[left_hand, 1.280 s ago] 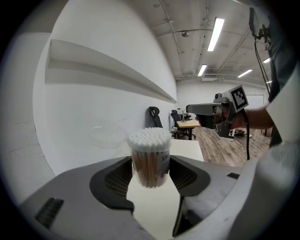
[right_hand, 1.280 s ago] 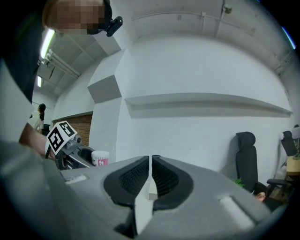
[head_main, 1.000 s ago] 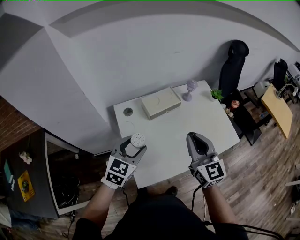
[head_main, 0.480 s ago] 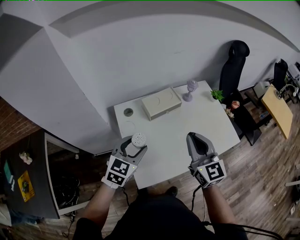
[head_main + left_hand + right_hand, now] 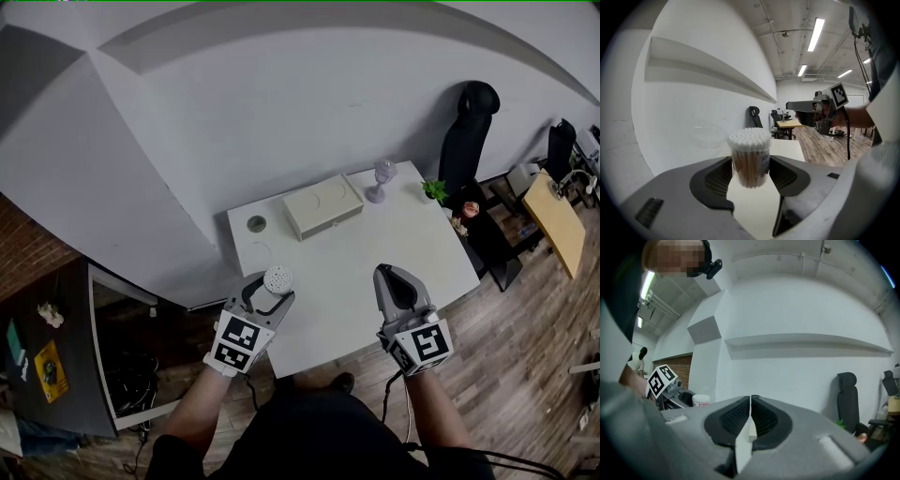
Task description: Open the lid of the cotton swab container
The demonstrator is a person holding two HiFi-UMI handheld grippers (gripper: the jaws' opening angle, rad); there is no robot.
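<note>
Clamping the left gripper (image 5: 751, 174) on the cotton swab container (image 5: 750, 161), squeezing its clear wall from both sides at about mid-height. Holding it upright, lifted over the left side of the white table (image 5: 375, 244). Showing bare white swab tips at the top, with no cover seen over them.

Holding the right gripper (image 5: 750, 401) fully closed on nothing, off to the right at roughly the same height and well apart from the container.

Spotting what looks like the clear lid (image 5: 707, 135) lying on the table beyond the container, apart from both grippers. Judging from that: lid off, container open in the grip. Not being able to say from one moment what took it off.

Doing this part well:
- Squeezing only as firmly as needed, guarding against buckling what is probably a thin plastic wall or popping the container out of the pads.
- Keeping the container plumb, avoiding any tilt likely to spill the tightly packed swabs over the open rim.
- Gripping low enough on the wall to leave the mouth free.
- Steering the closed right gripper wide of the swab tips, avoiding a knock.
- Staying over the table rather than out past its edge, limiting the damage from any slip.
</note>
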